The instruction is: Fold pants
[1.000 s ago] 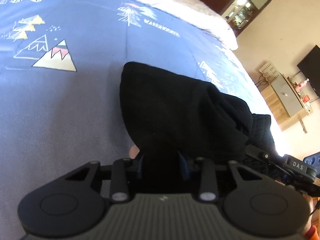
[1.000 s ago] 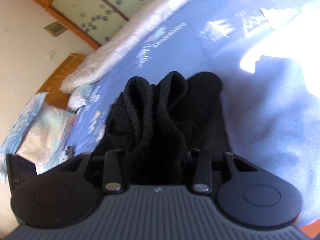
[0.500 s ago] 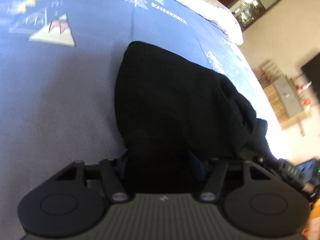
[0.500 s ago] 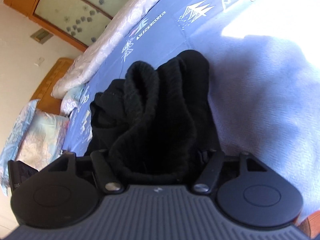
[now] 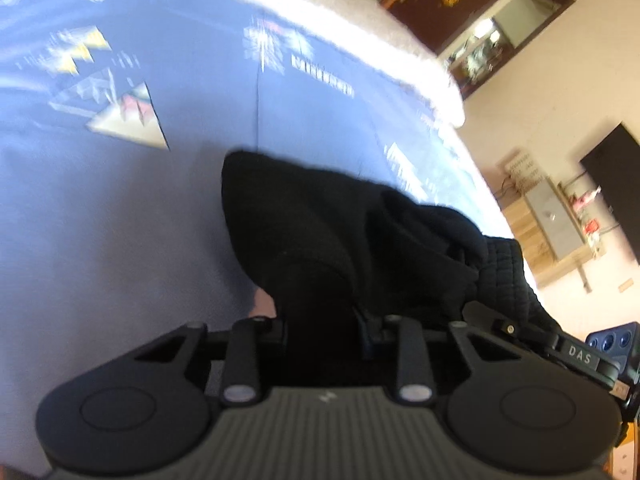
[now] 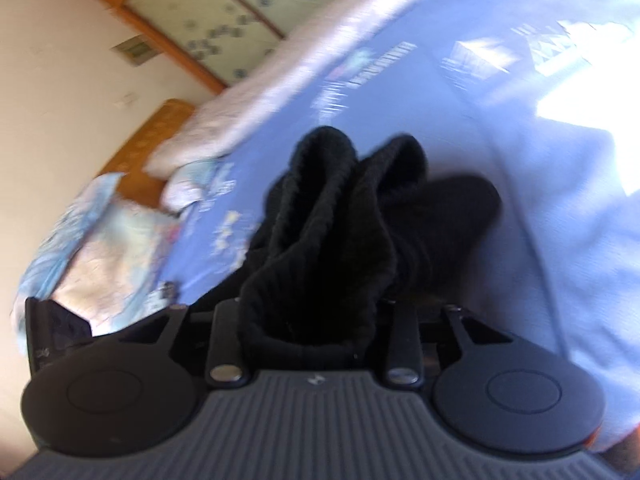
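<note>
- Pants (image 5: 320, 232), black, bunched on the blue bed (image 5: 100, 220) near its right edge; left gripper (image 5: 324, 320) has just been closing and pinches the cloth
- Right view: right gripper (image 6: 316, 320), also just closing, pinches pants' ribbed folds

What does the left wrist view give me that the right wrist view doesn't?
Only the left wrist view: a dark TV on the wall, a wooden cabinet, a dark-framed doorway, and the other gripper's body marked DAS.

Only the right wrist view: pillows, a wooden headboard, a wood-framed panel, and the pants' ribbed folds.

Both: black pants bunched between that gripper's jaws, which have just been closing, over the blue bedspread.
</note>
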{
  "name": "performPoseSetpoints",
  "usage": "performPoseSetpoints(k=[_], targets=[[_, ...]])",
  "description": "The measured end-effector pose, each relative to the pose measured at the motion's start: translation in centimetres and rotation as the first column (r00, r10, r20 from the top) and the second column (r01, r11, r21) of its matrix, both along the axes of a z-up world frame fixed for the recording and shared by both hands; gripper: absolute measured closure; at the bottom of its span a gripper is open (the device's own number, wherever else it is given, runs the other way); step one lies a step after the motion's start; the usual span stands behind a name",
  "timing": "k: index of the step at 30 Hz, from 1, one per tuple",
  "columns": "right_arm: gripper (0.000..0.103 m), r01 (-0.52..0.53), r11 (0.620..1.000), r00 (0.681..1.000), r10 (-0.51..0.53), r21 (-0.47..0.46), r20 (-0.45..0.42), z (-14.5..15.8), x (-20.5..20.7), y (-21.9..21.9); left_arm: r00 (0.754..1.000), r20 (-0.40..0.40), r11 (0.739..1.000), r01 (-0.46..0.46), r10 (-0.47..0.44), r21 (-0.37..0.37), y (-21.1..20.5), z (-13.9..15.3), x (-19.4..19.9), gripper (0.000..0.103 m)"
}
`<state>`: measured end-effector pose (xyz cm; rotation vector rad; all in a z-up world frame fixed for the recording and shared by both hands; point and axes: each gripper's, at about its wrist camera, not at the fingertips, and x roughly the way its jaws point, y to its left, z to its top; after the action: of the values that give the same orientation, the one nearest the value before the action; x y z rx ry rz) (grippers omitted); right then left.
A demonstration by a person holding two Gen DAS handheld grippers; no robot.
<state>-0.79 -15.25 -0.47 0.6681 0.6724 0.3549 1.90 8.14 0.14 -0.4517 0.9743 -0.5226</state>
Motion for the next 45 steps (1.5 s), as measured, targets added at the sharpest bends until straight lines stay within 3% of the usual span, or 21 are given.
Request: performPoseSetpoints(k=[4,6,8,10,12,14,15,16,18,21,23,29,31,36,37,39,42,45], targets=[[0.065,-0.084,0.995,0.992,0.088,-0.046,0.090,1.0,-0.2,2.2,0.996,0.067,0.998,-0.056,0.056,-0.001,2.7,1.7,-2.0,0.076],[0.065,-0.099,0.992,0.992,0.104,-0.081,0.069,0.0,0.7,3.1,0.995,0.060,0.996,-0.084,0.083,0.018,3.6,0.8,-2.5,0.076],[0.064,-0.093,0.990,0.996,0.093,-0.110,-0.002,-2.5,2.0,3.4,0.994,0.001,0.993,-0.107,0.107,0.047,3.6,-1.3,-2.1,0.075],[0.062,-0.049,0.984,0.990,0.026,-0.171,-0.136,-5.5,3.2,3.3,0.987,-0.091,0.987,-0.120,0.130,0.102,3.3,-4.3,-1.4,0.059],[0.053,-0.007,0.999,0.987,0.001,-0.035,-0.158,-6.7,3.1,1.7,0.983,-0.101,0.988,-0.145,0.150,0.061,3.7,-5.1,-1.6,0.057],[0.049,0.012,0.998,0.981,0.000,0.062,-0.194,-7.0,3.1,0.2,0.985,-0.103,0.990,-0.133,0.138,0.056,3.8,-4.6,-1.2,0.041],[0.043,0.028,0.995,0.979,-0.009,0.092,-0.205,-7.0,3.2,-0.6,0.985,-0.100,0.989,-0.139,0.143,0.049,4.0,-4.5,-1.0,0.020],[0.040,0.051,0.993,0.978,-0.027,0.110,-0.209,-7.0,3.1,-1.3,0.983,-0.093,0.987,-0.154,0.158,0.045,4.4,-4.4,-1.0,0.013],[0.034,0.095,0.985,0.975,-0.063,0.144,-0.213,-6.9,2.8,-2.3,0.981,-0.082,0.984,-0.173,0.176,0.043,4.8,-4.1,-0.7,0.015],[0.031,0.111,0.977,0.972,-0.069,0.182,-0.225,-7.4,2.2,-2.8,0.979,-0.102,0.984,-0.177,0.176,0.004,5.8,-4.5,-0.5,0.028],[0.030,0.110,0.976,0.973,-0.067,0.186,-0.221,-7.6,2.2,-2.6,0.979,-0.134,0.988,-0.157,0.155,-0.003,5.7,-5.1,-0.3,0.029],[0.025,0.064,0.990,0.983,-0.040,0.128,-0.181,-7.0,2.2,-1.8,0.985,-0.118,0.992,-0.122,0.123,0.016,4.2,-5.0,-0.3,0.029],[0.025,0.048,0.994,0.985,-0.031,0.102,-0.168,-6.9,2.3,-1.8,0.985,-0.114,0.992,-0.124,0.127,0.036,4.0,-5.2,-0.3,0.043],[0.025,0.020,0.999,0.991,-0.016,0.027,-0.134,-7.0,2.4,-1.0,0.986,-0.103,0.990,-0.128,0.134,0.063,3.8,-5.2,-0.6,0.053],[0.026,0.014,1.000,0.990,-0.014,0.002,-0.139,-6.8,2.4,-0.7,0.986,-0.104,0.990,-0.126,0.133,0.067,3.7,-5.1,-0.8,0.057],[0.060,-0.023,0.999,0.984,0.029,0.038,-0.178,-6.6,2.7,-0.5,0.985,-0.113,0.990,-0.124,0.131,0.066,3.6,-4.8,-1.1,0.064],[0.065,-0.045,0.999,0.987,0.042,-0.015,-0.157,-5.1,2.5,0.2,0.991,-0.082,0.992,-0.103,0.108,0.071,3.1,-3.1,-1.2,0.069],[0.066,-0.086,0.996,0.992,0.082,-0.033,-0.095,-2.8,3.0,0.7,0.995,-0.055,0.996,-0.085,0.086,0.015,3.1,-0.8,-0.6,0.070]])
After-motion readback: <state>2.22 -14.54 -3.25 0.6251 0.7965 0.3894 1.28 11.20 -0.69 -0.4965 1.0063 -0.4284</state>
